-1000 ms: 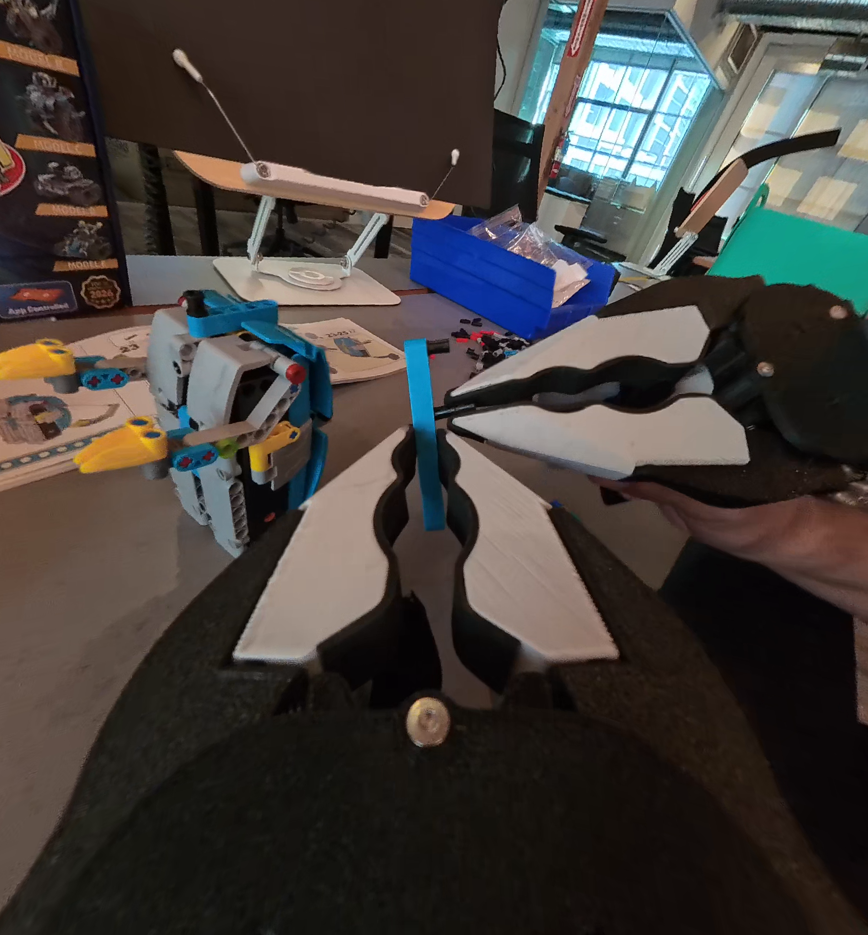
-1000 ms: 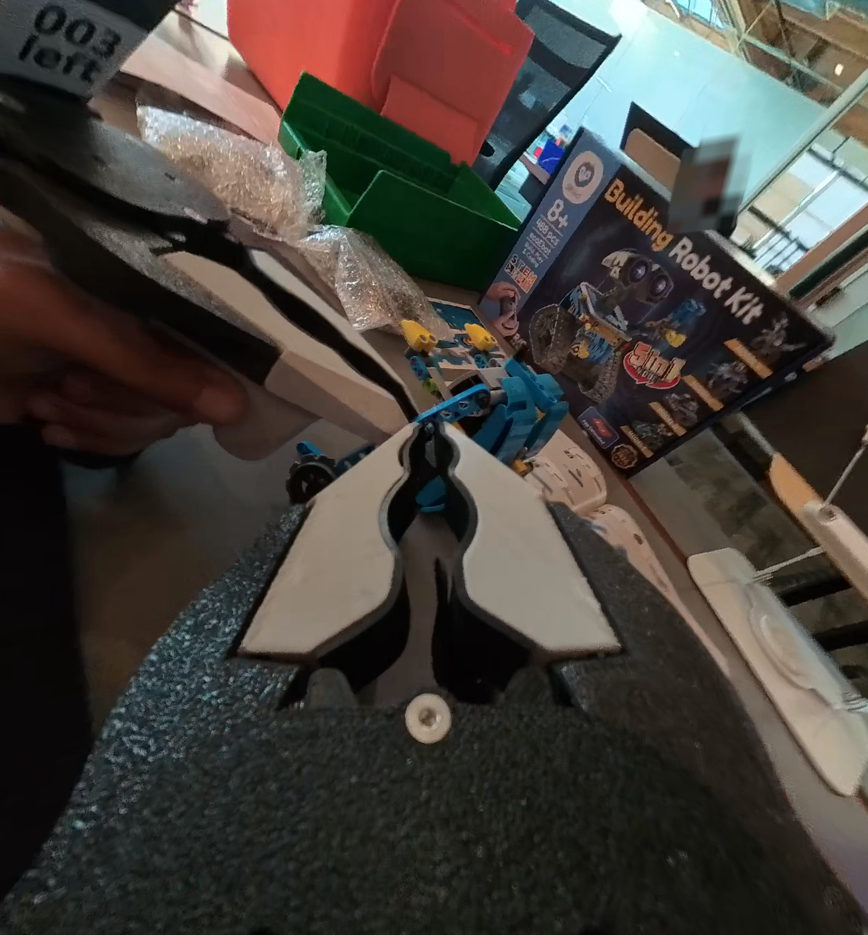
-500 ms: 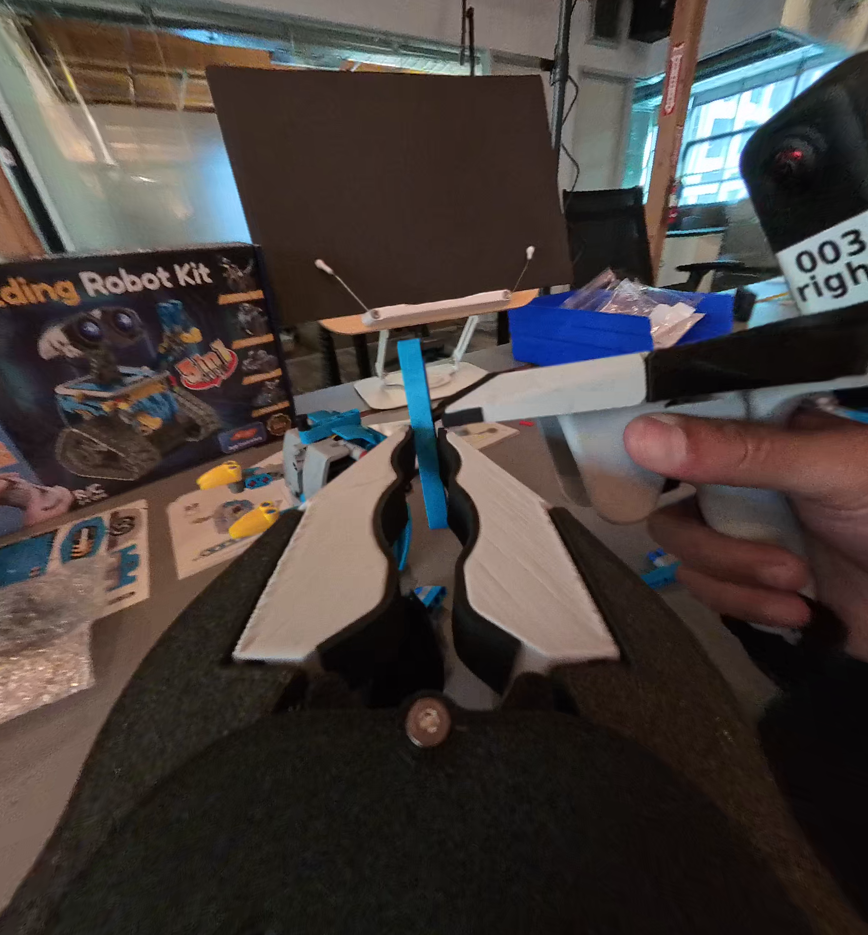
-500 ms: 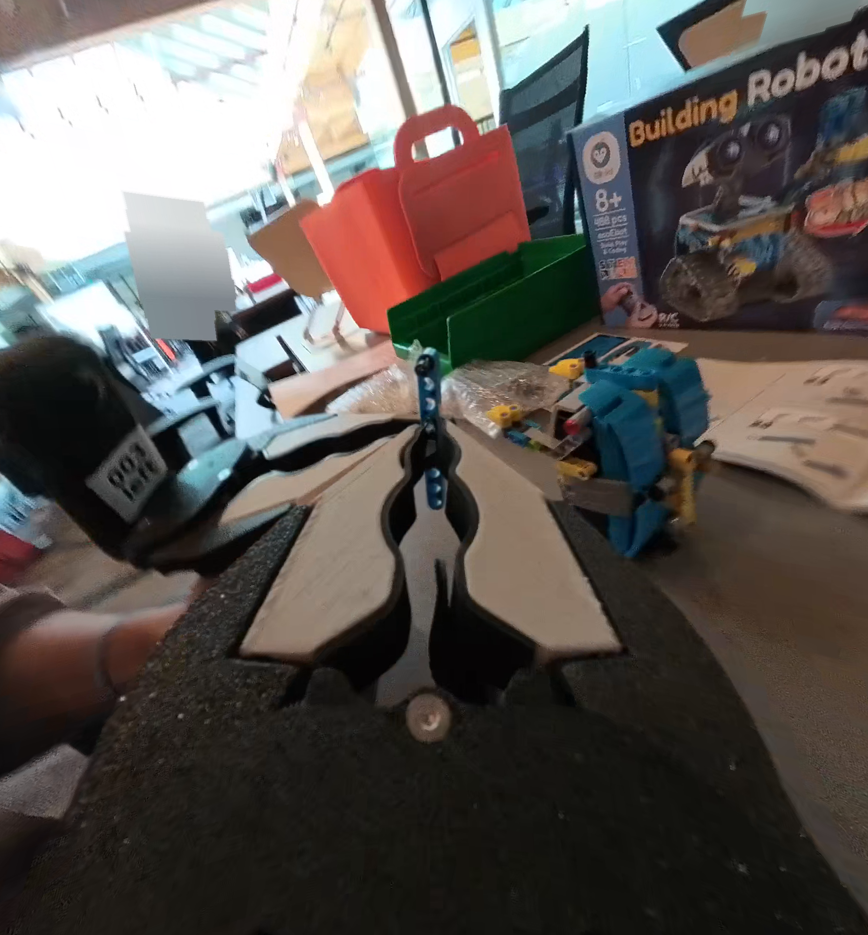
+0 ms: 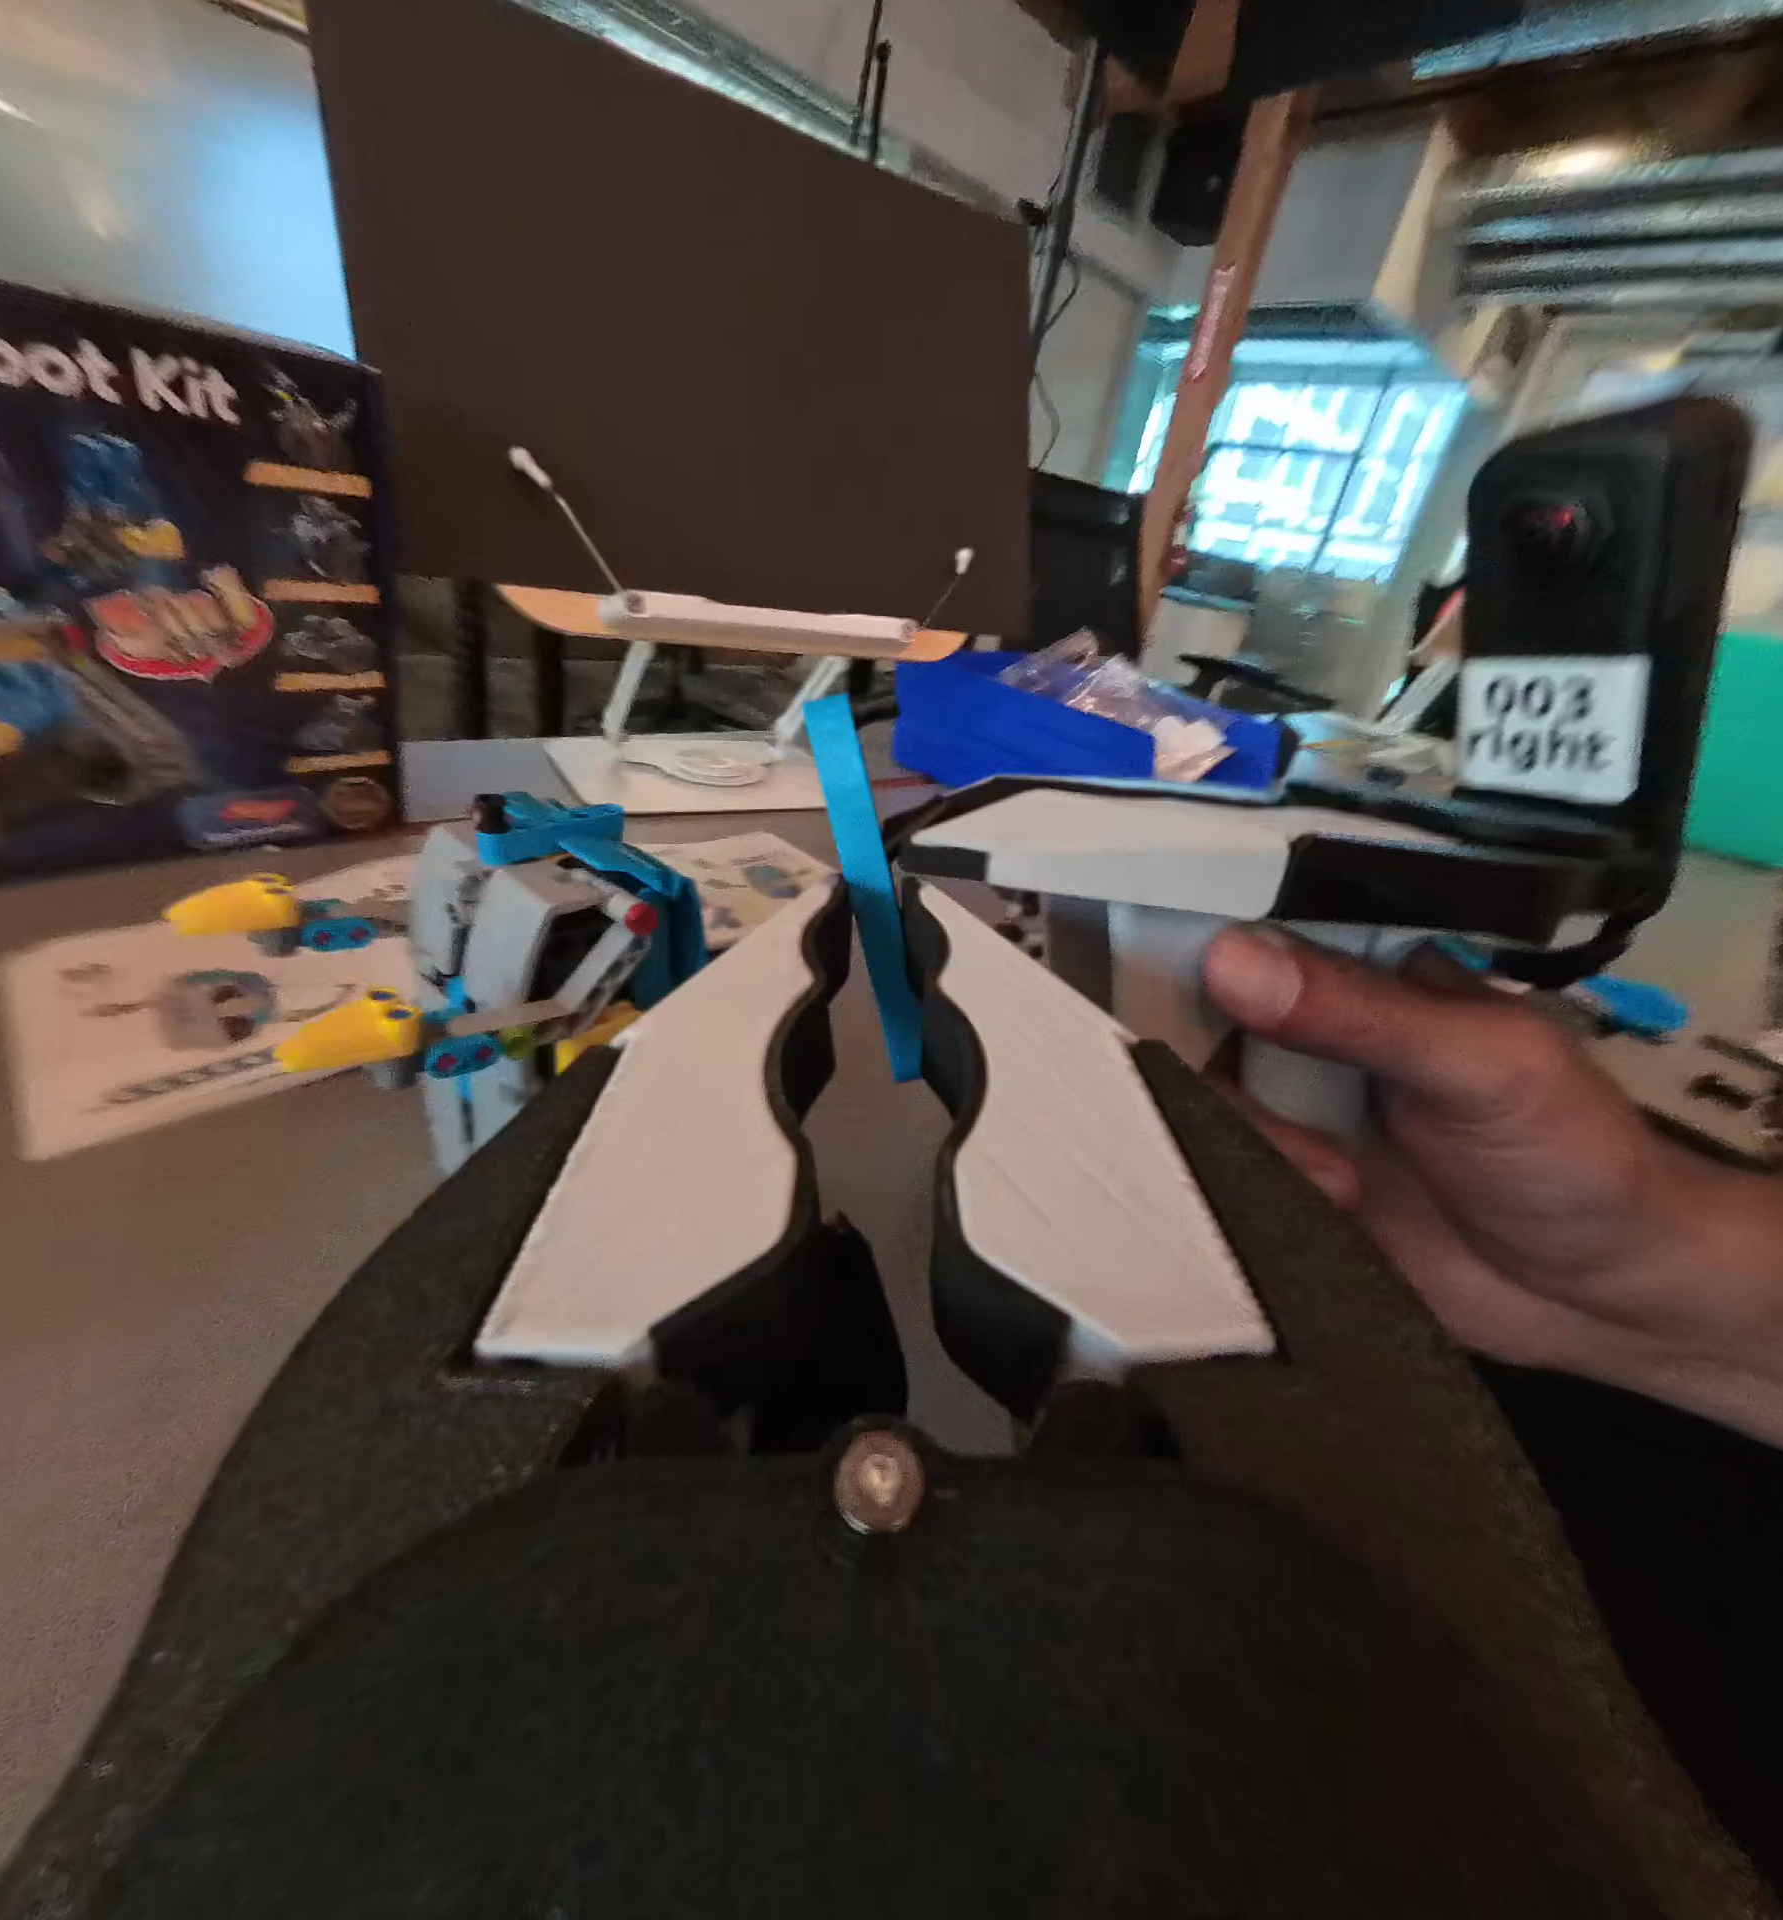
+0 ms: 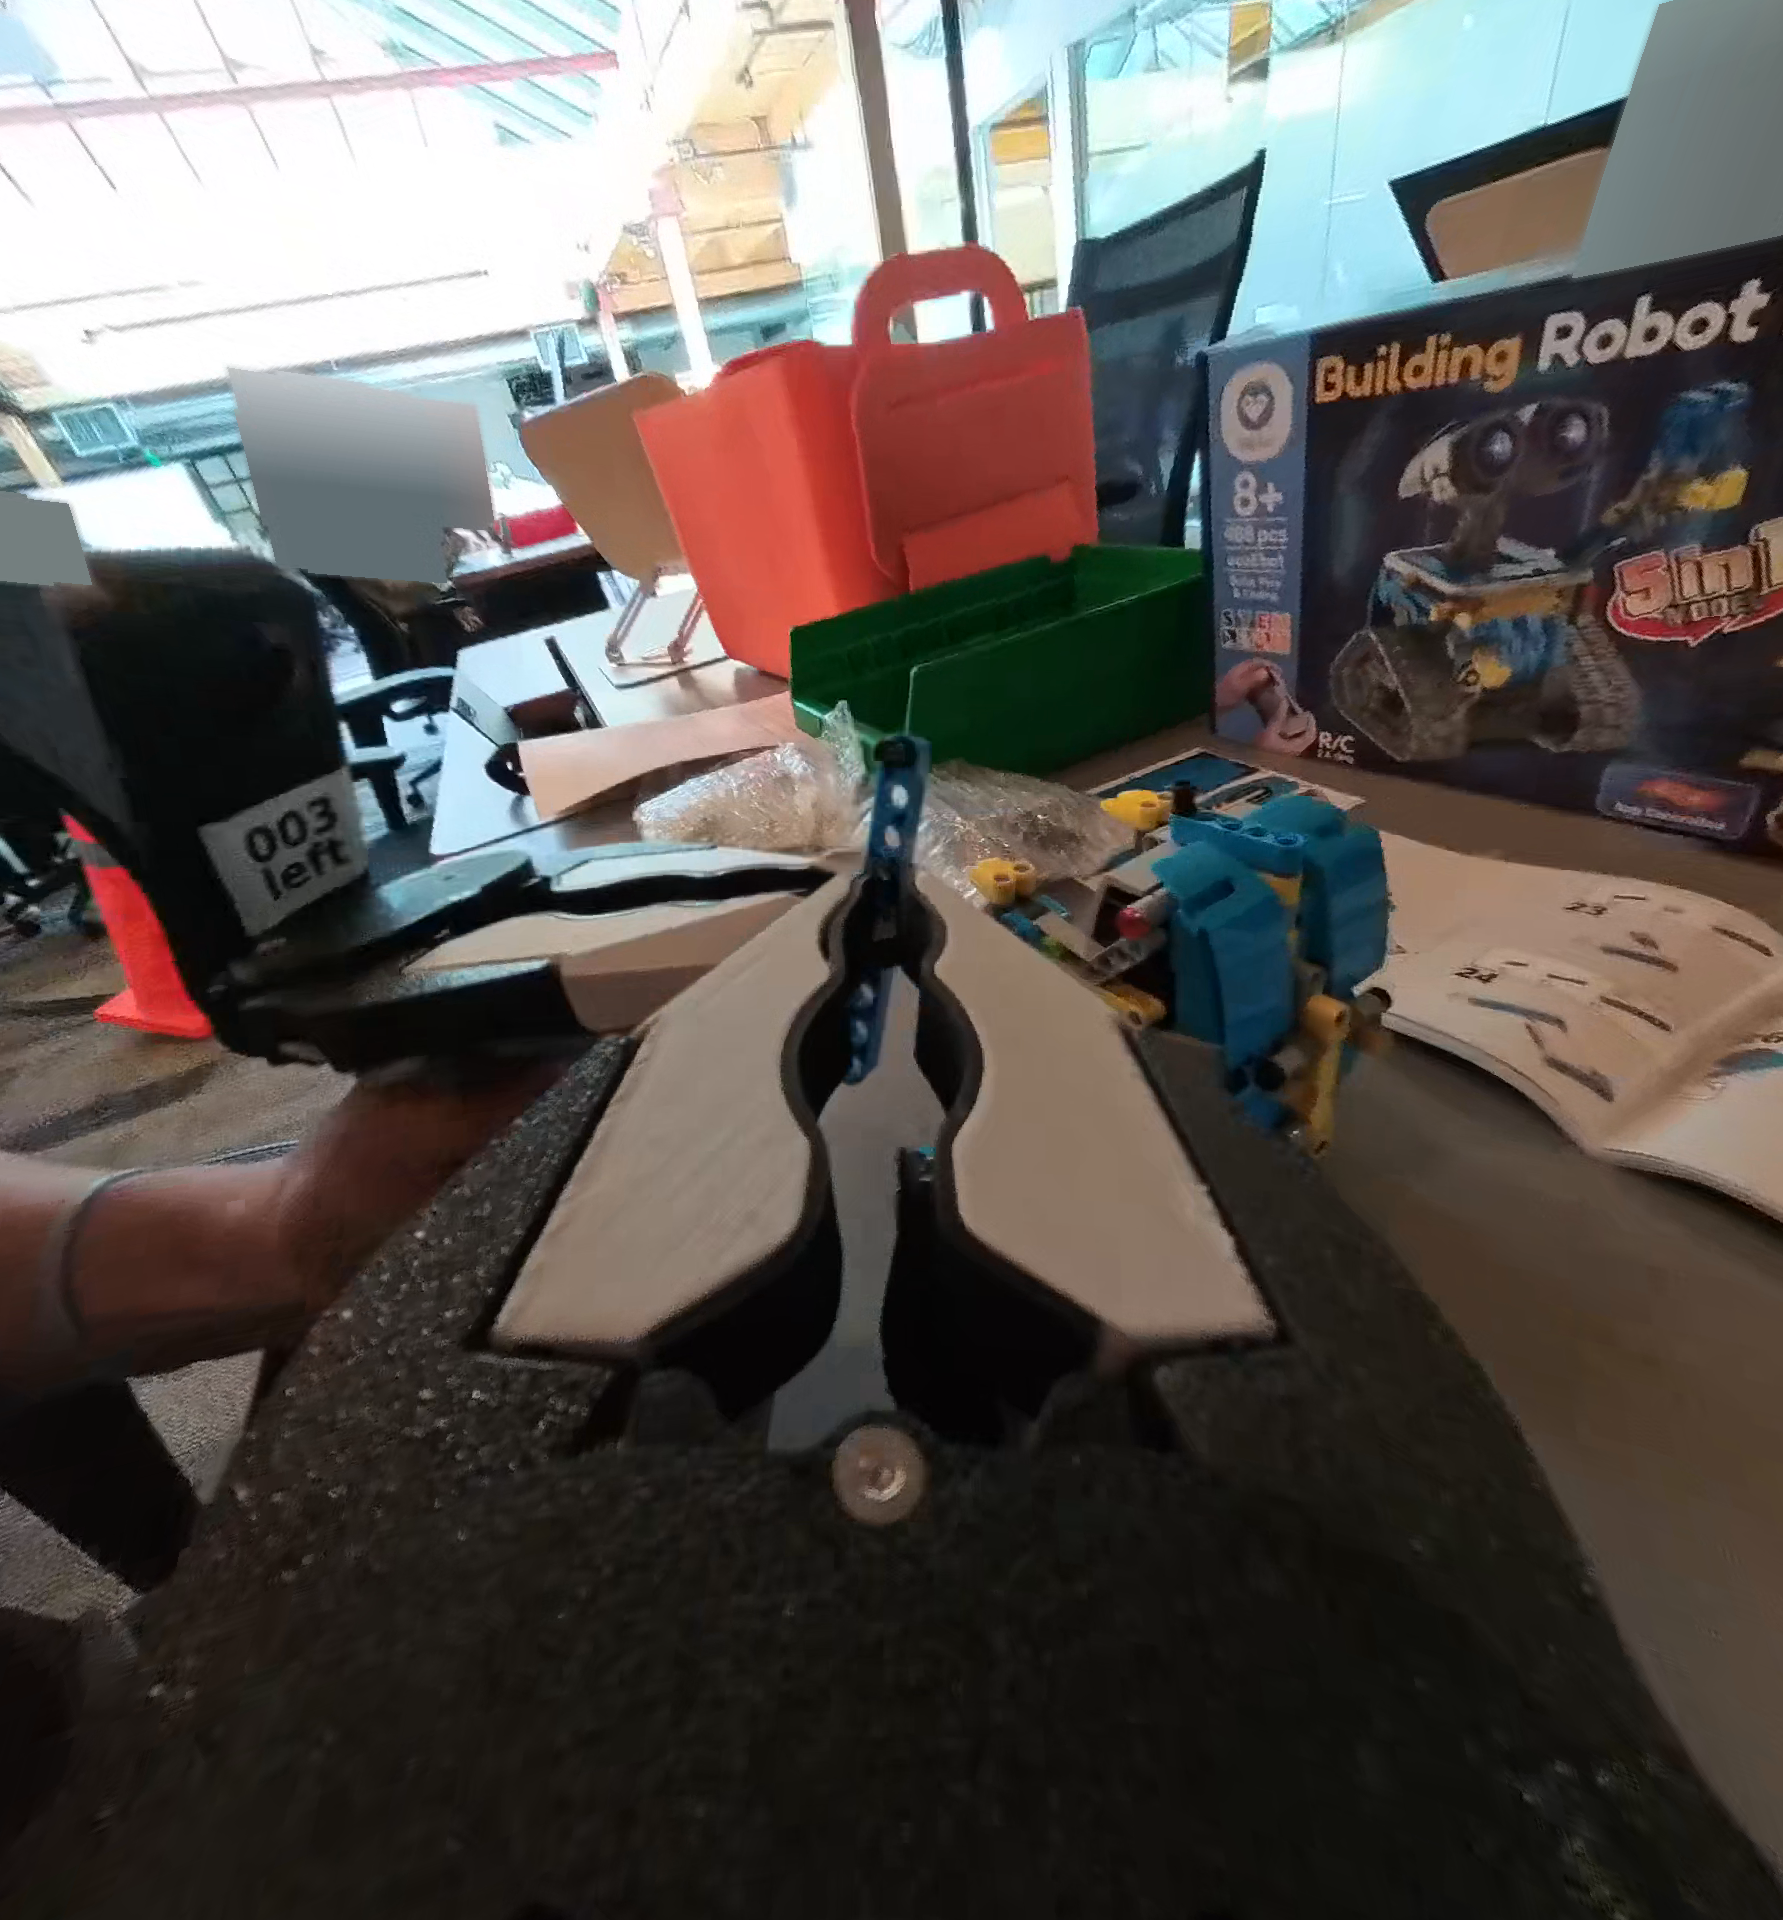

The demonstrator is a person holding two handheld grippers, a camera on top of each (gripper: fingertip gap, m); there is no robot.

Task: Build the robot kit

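My left gripper [image 5: 871,914] is shut on a long blue beam [image 5: 859,831] and holds it nearly upright, leaning a little, above the table. The beam also shows in the right wrist view [image 6: 895,821], with holes along it and a black pin in its top end. My right gripper [image 6: 882,904] comes in from the right [image 5: 1074,852]. Its tips are against the beam's side, shut on a small black pin [image 6: 883,925]. The left gripper [image 6: 658,904] reaches in from the left in that view. A part-built blue, grey and yellow robot model [image 5: 544,935] stands on the table behind [image 6: 1261,935].
A dark kit box [image 6: 1541,540] stands at the back, with an open instruction booklet [image 6: 1593,997] before it. A green bin [image 6: 1001,644], an orange bag [image 6: 866,499] and plastic bags [image 6: 762,800] are behind. A blue bin [image 5: 1022,727], a white stand [image 5: 721,686] and loose black parts [image 5: 1780,1091] are nearby. Only a small space, under 4 cm, lies between the two pairs of fingers.
Both grippers have lifted and turned together with the beam between them. The beam now leans a little in my left grasp. The right tips have stayed at the beam's side.
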